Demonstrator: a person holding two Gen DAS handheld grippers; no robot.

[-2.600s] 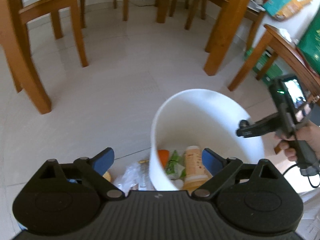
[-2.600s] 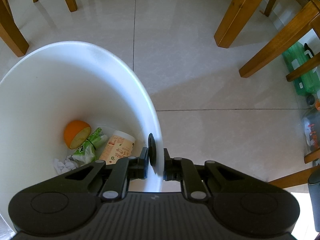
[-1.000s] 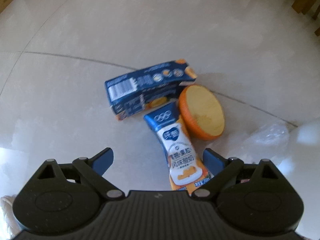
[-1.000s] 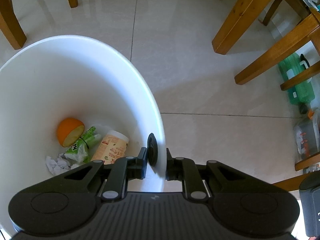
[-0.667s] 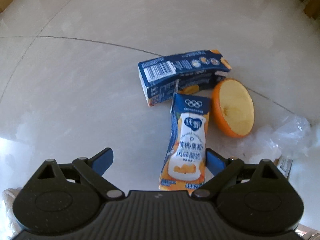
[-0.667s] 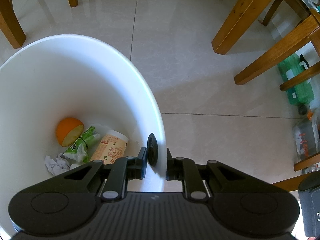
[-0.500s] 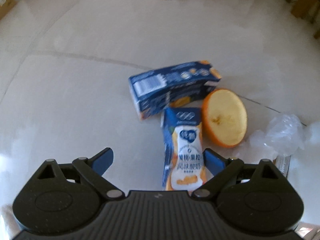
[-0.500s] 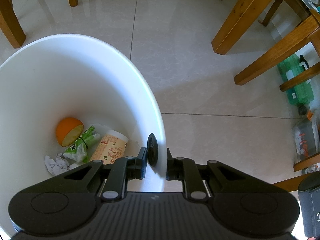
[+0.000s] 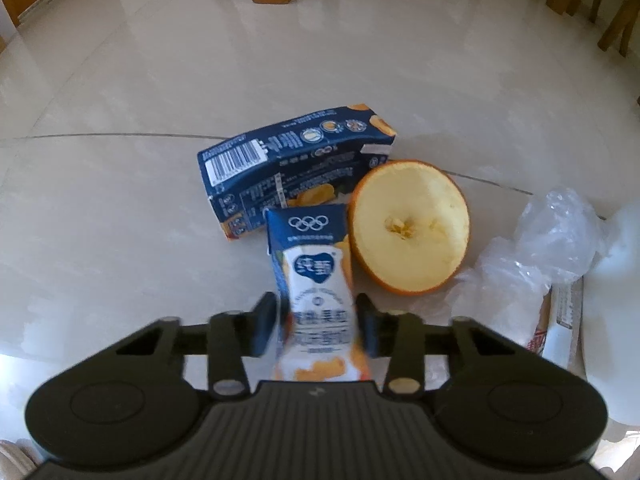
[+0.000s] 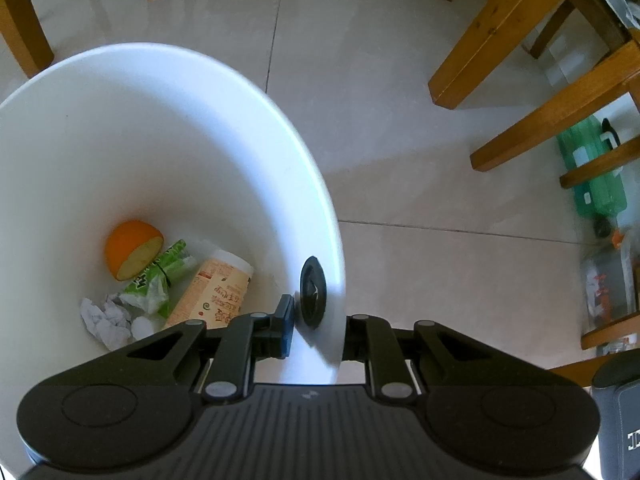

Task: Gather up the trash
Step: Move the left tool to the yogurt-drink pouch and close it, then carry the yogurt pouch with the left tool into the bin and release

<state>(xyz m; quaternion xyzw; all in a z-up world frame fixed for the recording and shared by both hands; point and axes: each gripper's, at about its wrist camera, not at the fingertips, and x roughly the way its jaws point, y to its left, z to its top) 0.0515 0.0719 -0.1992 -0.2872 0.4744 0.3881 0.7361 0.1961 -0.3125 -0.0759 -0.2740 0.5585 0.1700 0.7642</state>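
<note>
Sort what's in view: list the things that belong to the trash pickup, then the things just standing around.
Part of the job:
- yogurt carton, held in the left gripper
- blue juice box
- orange half
- clear plastic bag
- white bin, its rim held by the right gripper

Just standing around:
- wooden furniture legs
- green container

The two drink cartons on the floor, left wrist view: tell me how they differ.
The upright-facing carton sits between the fingers of the left gripper, which are closed on its sides; the dark blue carton lies free on the floor, untouched. The gripped one points lengthwise toward the camera and shows a white panel with rings on top; the other lies crosswise, showing a barcode. Both are blue with orange accents and sit next to the orange half.
</note>
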